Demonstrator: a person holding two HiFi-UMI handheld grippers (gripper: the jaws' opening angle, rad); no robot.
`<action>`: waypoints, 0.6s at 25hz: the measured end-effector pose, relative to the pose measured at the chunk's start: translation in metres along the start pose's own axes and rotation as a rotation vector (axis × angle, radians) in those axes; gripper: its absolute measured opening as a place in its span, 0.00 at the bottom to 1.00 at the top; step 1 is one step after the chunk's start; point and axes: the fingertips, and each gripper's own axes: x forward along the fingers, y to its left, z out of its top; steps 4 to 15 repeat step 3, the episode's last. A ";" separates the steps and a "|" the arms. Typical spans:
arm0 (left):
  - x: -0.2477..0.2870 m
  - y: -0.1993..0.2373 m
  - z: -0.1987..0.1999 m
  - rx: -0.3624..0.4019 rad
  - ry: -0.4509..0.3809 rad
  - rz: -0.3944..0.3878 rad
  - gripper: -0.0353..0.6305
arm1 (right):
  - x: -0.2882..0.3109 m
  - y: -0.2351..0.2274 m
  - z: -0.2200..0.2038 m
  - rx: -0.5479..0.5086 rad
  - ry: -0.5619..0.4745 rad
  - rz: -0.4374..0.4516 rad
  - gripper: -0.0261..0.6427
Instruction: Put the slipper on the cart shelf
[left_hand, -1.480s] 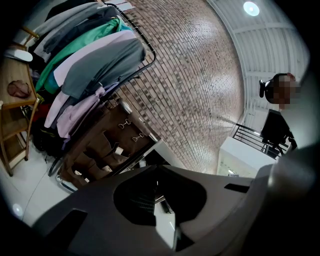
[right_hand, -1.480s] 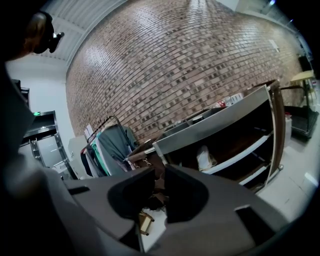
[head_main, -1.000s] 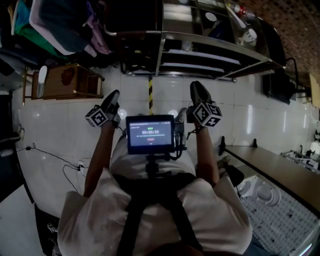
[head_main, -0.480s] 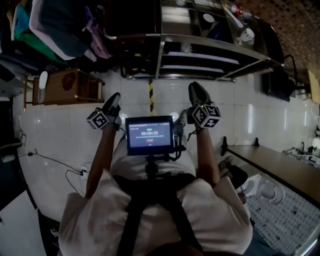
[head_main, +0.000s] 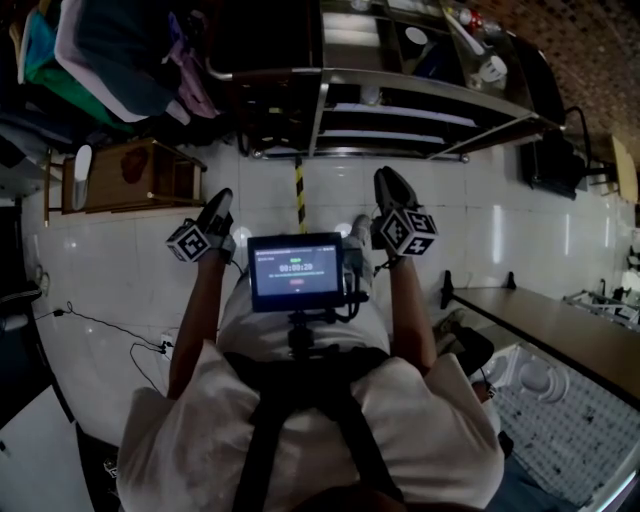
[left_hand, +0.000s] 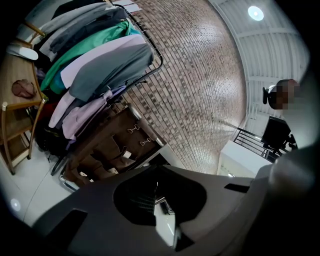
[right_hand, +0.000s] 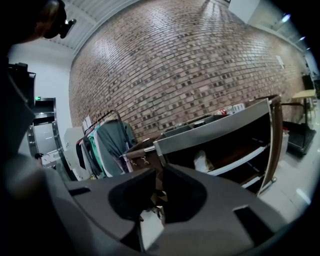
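A white slipper (head_main: 83, 160) lies on a low wooden rack (head_main: 135, 170) at the left, also seen in the left gripper view as a white slipper (left_hand: 22, 51) at the upper left. The metal cart shelf (head_main: 430, 100) stands ahead; in the right gripper view the cart shelf (right_hand: 225, 135) holds a small white thing (right_hand: 202, 161). My left gripper (head_main: 222, 197) is shut and empty, held level over the floor. My right gripper (head_main: 388, 178) is also shut with nothing in it, its jaws together and tipped slightly down toward the cart.
A clothes rail (left_hand: 95, 60) full of hanging garments stands above the wooden rack. A brown bag (left_hand: 115, 145) hangs beside it. Yellow-black tape (head_main: 299, 190) marks the white tile floor. A cable (head_main: 100, 315) trails at the left, and a table (head_main: 540, 335) stands at the right.
Both grippers sit a touch further left in the head view. Neither has opened or taken hold of anything.
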 end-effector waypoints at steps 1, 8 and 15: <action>0.001 -0.003 0.002 0.007 0.004 -0.001 0.06 | 0.001 0.000 0.000 -0.001 0.001 -0.002 0.14; 0.004 -0.009 0.005 0.018 0.011 -0.001 0.06 | 0.004 -0.002 0.001 -0.002 0.002 -0.005 0.14; 0.004 -0.009 0.005 0.018 0.011 -0.001 0.06 | 0.004 -0.002 0.001 -0.002 0.002 -0.005 0.14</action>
